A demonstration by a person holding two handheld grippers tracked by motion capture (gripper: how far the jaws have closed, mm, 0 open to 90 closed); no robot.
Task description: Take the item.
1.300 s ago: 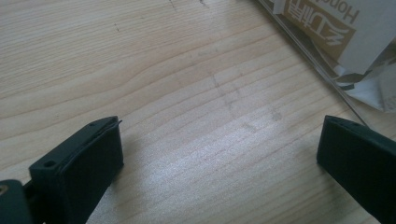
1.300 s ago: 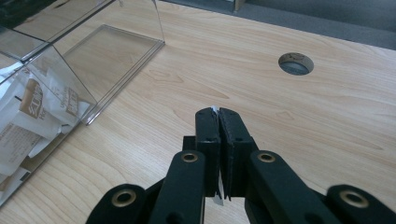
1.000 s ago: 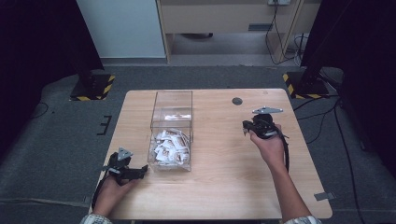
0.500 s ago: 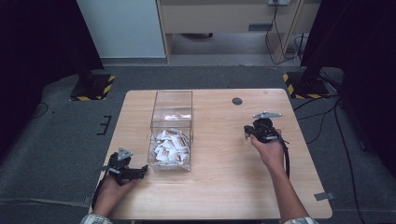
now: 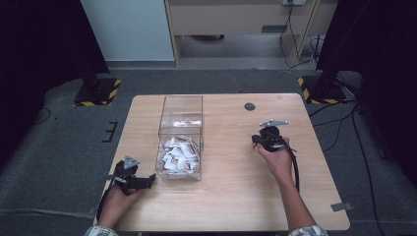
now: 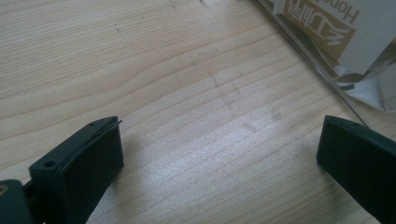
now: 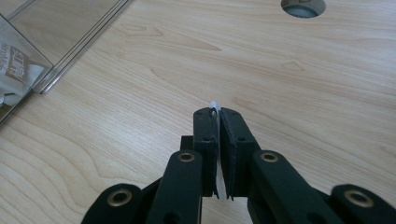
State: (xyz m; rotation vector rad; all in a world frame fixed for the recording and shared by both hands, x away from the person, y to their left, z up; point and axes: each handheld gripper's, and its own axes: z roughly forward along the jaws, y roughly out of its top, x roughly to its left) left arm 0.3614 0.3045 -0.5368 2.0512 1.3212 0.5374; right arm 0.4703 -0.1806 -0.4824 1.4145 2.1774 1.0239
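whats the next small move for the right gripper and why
Probably carry the right gripper left toward the clear box. Its jaws are pressed together on a thin white sliver, likely a packet edge, over bare table, while the other packets lie in the box. The left gripper rests open beside the box.

A light wooden table [image 5: 231, 196] stands on grey carpet [image 5: 59, 147]. Black stand bases edged with yellow-and-black hazard tape [image 5: 96, 92] sit at both far corners. Behind are a pale blue panel [image 5: 128, 29] and a beige cabinet [image 5: 231, 17], with cables [image 5: 295, 34] trailing nearby. The sides are dark.
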